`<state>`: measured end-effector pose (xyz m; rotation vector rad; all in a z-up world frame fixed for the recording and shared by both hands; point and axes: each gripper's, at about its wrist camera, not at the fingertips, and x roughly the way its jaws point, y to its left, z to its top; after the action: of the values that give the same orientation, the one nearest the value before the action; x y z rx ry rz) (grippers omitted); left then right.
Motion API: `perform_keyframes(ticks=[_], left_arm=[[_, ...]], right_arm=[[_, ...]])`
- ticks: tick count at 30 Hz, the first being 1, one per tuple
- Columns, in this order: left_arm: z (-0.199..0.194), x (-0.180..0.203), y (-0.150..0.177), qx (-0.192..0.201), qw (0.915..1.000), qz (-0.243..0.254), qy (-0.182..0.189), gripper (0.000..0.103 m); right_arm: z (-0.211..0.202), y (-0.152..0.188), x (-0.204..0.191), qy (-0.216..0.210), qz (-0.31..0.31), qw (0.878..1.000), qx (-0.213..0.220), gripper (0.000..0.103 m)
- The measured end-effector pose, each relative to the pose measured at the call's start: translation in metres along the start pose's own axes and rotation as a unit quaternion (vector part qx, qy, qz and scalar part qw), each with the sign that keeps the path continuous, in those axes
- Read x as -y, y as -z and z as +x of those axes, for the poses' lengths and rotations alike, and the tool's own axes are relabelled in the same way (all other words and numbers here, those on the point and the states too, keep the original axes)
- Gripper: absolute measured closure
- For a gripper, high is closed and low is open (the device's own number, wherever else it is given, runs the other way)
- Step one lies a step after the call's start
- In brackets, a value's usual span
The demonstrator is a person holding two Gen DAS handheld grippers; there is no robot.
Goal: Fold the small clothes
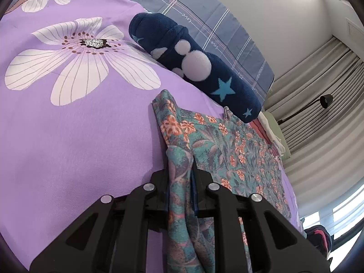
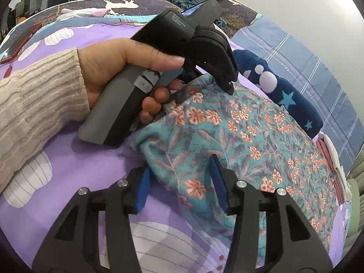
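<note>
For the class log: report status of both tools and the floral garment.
Left tool shut on floral garment edge. Right tool open, garment corner between pads, unpinched. Navy plush roll lies beside garment's far edge.

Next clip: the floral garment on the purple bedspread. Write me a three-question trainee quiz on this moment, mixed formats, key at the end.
1. True or false: the left gripper is shut on the floral garment.
2. Multiple choice: the right gripper is A) shut on the cloth, B) open with cloth between its fingers, C) holding the dark blue plush pillow.
3. Fill in: the garment lies on a purple bedspread printed with white ____.

Key: 1 true; 2 B; 3 flowers.
</note>
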<state>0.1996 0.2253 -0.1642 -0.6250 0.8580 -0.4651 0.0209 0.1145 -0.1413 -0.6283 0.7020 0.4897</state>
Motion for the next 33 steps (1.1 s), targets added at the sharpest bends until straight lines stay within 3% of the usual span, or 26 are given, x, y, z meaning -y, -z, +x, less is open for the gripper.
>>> perform_keyframes(ticks=[13,20,21,22,23,27,33], left_arm=[[-0.001,-0.003,-0.001,-0.004,0.9999,-0.008,0.011,0.087],[0.0,-0.003,-0.003,-0.008,0.9998,-0.007,0.014,0.087],[0.0,-0.003,-0.003,-0.01,0.9999,-0.005,0.012,0.087],[0.001,-0.002,-0.004,-0.012,0.9999,-0.001,0.01,0.089],[0.001,0.0,-0.005,-0.015,0.9998,0.003,0.009,0.089],[-0.002,0.013,-0.01,-0.025,0.9994,0.025,0.001,0.094],[-0.01,0.064,-0.028,-0.007,0.9985,0.041,0.035,0.093]], right_arm=[[-0.022,0.014,-0.012,0.033,-0.012,0.999,-0.008,0.052],[-0.001,-0.003,-0.025,0.072,-0.04,0.997,0.001,0.048],[0.002,-0.005,-0.027,0.08,-0.047,0.996,0.007,0.05],[0.005,-0.007,-0.03,0.08,-0.056,0.995,0.014,0.067],[0.006,-0.008,-0.03,0.071,-0.057,0.996,0.012,0.095],[-0.012,-0.009,-0.004,0.036,0.004,0.999,0.035,0.097],[-0.06,-0.006,0.062,0.018,0.114,0.99,0.078,0.097]])
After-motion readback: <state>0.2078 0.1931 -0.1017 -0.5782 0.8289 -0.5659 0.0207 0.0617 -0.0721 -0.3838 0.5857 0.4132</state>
